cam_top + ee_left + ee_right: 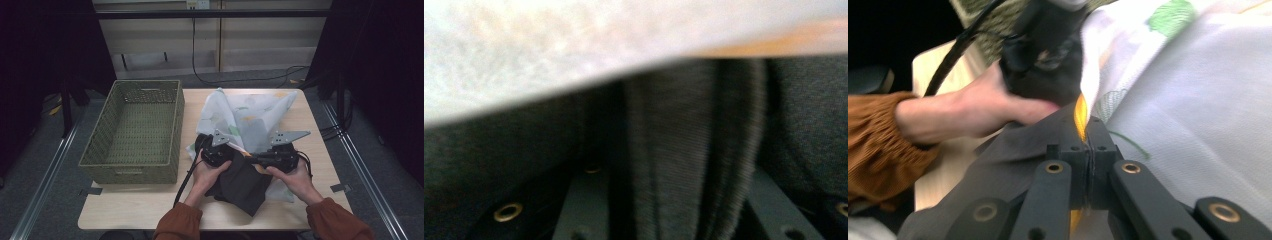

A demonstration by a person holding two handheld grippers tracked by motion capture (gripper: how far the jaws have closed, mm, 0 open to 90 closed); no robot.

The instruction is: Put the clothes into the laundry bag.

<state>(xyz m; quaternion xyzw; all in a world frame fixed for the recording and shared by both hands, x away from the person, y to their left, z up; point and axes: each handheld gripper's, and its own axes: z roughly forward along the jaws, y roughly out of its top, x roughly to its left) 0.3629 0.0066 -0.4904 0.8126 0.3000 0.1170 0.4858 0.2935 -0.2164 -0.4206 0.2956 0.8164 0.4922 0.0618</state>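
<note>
Item: dark garment (pixel 240 182), front edge of table (pixel 125 205), half over the white printed cloth (pixel 250 117); my right gripper (pixel 1087 150) pressed together on a white, orange-edged hem; my left gripper (pixel 216 152) buried in dark folds, jaw state unreadable; risk: lifting drags both fabrics together.

I am counting one woven basket (pixel 132 130), sitting at the left of the high view on one light wooden table (pixel 130 207). I am seeing two pieces of cloth at the centre: one white printed cloth (pixel 250 117) and one dark grey cloth (pixel 242 182) (the grey one is lying lower in the frame). I am holding two grippers, the left gripper (pixel 216 152) and the right gripper (pixel 272 157), one in each of my two hands.
</note>
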